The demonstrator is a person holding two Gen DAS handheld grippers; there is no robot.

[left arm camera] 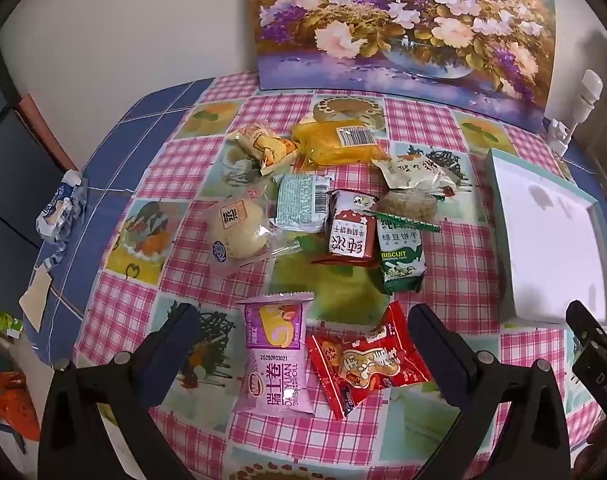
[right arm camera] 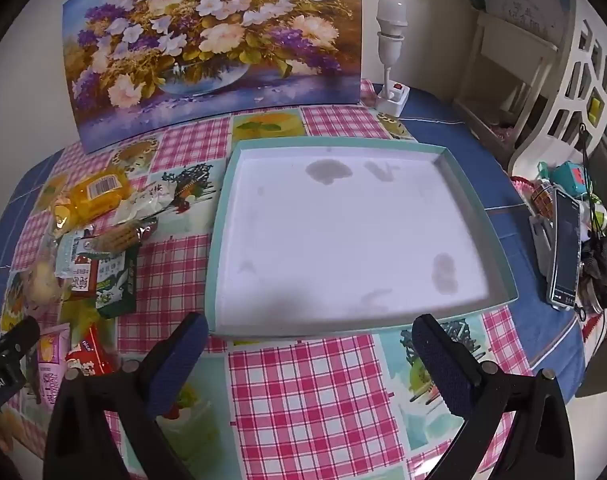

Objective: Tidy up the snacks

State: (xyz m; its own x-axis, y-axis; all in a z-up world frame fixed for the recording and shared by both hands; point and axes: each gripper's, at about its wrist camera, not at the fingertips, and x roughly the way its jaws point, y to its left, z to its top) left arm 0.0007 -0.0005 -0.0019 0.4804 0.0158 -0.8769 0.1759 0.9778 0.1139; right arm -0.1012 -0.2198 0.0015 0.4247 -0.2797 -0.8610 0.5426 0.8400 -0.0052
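Note:
Several wrapped snacks lie scattered on the checked tablecloth (left arm camera: 183,168). In the left wrist view my left gripper (left arm camera: 303,320) hangs open above a purple Swiss-roll pack (left arm camera: 275,356) and a red peanut pack (left arm camera: 367,360), touching neither. Further off lie a green biscuit pack (left arm camera: 401,258), a red-and-white pack (left arm camera: 351,232), a round bun (left arm camera: 239,232) and a yellow pack (left arm camera: 339,140). A shallow white box with a teal rim (right arm camera: 343,236) stands empty to the right. My right gripper (right arm camera: 309,332) is open just before the box's near edge, holding nothing.
A flower painting (right arm camera: 211,40) leans on the wall at the table's back. A bulb lamp on a power strip (right arm camera: 391,60) stands beside it. A phone on a stand (right arm camera: 563,248) and clutter sit at the right edge. A crumpled blue wrapper (left arm camera: 61,208) lies far left.

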